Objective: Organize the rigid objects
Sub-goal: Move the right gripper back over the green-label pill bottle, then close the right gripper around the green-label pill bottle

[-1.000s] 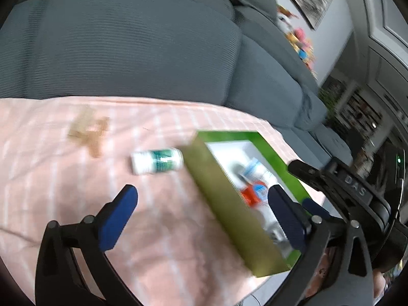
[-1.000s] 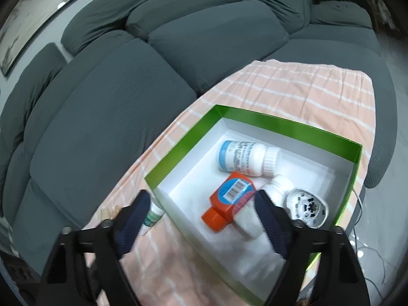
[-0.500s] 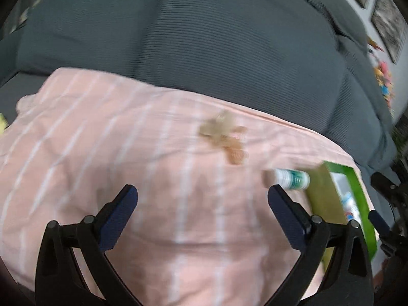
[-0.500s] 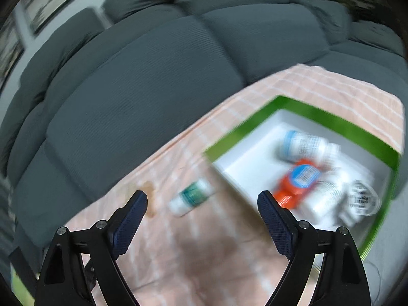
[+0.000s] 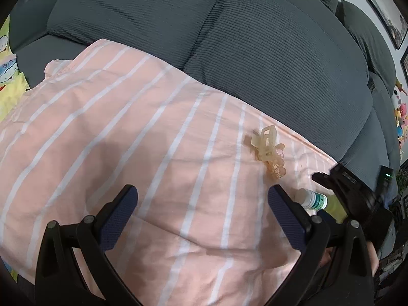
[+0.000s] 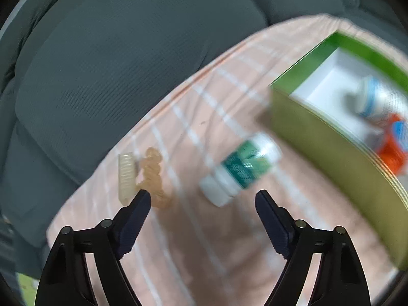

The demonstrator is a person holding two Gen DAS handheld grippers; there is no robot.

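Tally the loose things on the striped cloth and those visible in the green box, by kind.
Hair clips on the cloth: 2
Bottles on the cloth: 1
Bottles visible in the green box: 2, one white, one orange
Total: 5

Pink cloth (image 5: 127, 132) is showing white stripes, sofa (image 5: 255, 51) is looking dark grey, clip (image 5: 267, 148) pale beige, bottle (image 6: 242, 168) white with a green label, box (image 6: 318, 132) green outside, probably white inside.

A translucent beige plastic hair claw (image 5: 269, 150) is seen lying on a pink white-striped cloth (image 5: 127, 132), beyond the open, empty left gripper (image 5: 202, 205).
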